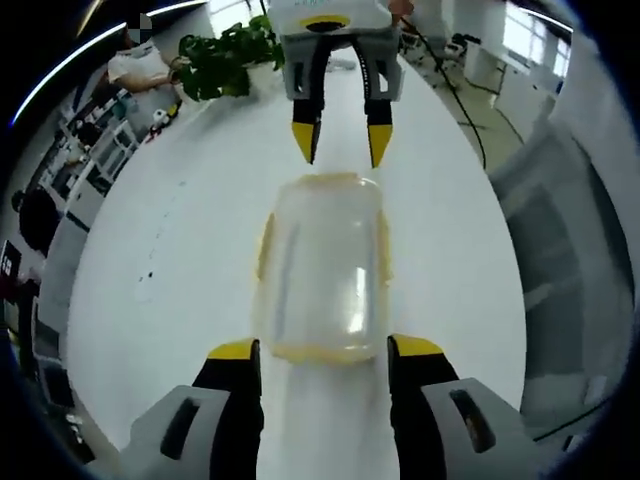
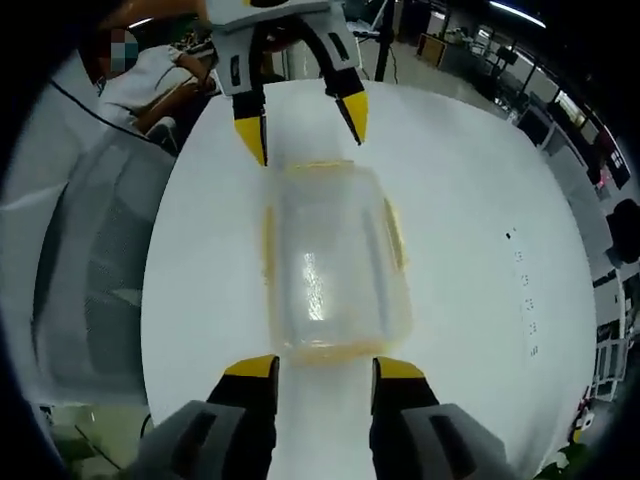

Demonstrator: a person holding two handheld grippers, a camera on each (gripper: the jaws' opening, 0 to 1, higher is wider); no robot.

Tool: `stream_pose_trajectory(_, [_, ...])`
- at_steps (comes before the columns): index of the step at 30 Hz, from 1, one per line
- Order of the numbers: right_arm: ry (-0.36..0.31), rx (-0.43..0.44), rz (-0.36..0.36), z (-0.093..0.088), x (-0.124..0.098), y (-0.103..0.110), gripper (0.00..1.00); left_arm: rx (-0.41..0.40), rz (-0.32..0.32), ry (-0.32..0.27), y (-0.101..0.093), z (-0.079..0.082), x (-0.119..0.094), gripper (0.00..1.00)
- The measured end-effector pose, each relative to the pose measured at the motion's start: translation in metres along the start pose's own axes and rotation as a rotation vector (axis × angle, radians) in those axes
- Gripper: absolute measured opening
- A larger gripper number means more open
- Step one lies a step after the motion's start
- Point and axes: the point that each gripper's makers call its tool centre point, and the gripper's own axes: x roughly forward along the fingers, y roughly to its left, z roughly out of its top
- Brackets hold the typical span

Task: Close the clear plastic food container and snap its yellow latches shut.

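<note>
A clear plastic food container [image 1: 322, 268] with its lid on lies on the white table [image 1: 180, 250], yellow latches [image 1: 266, 245] along its long sides. My left gripper [image 1: 322, 348] stands open at its near short end, tips just touching or a hair off the edge. Facing it from the far end is my right gripper [image 1: 340, 145], open too. In the right gripper view the container [image 2: 330, 262] lies lengthwise, my right gripper [image 2: 325, 368] open at the near end and the left gripper [image 2: 305, 125] open at the far end. Nothing is held.
A potted green plant [image 1: 225, 55] stands at the table's far end. Grey chairs [image 1: 570, 230] sit beside the table [image 2: 470, 220]; one chair [image 2: 90, 270] is close to its edge. A person in white [image 2: 150, 80] sits beyond the table.
</note>
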Motion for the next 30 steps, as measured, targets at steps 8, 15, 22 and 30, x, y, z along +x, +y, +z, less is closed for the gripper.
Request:
stream_pose_trajectory(8, [-0.009,-0.009,-0.001,0.012,0.002,-0.002,0.33,0.012,0.001,-0.012,0.003,0.008,0.002,0.48])
stream_pose_trajectory(15, [-0.017,-0.056,0.001,0.029,0.006,-0.001,0.31,0.036,-0.004,-0.015,0.002,0.019,0.010,0.46])
stream_pose_trajectory(22, [-0.037,-0.068,0.005,0.040,0.009,-0.004,0.29,0.055,-0.004,-0.031,0.004,0.034,0.013,0.45])
stream_pose_trajectory(30, [-0.042,-0.098,0.014,0.051,0.018,-0.001,0.30,0.088,-0.023,-0.049,-0.001,0.052,0.020,0.44])
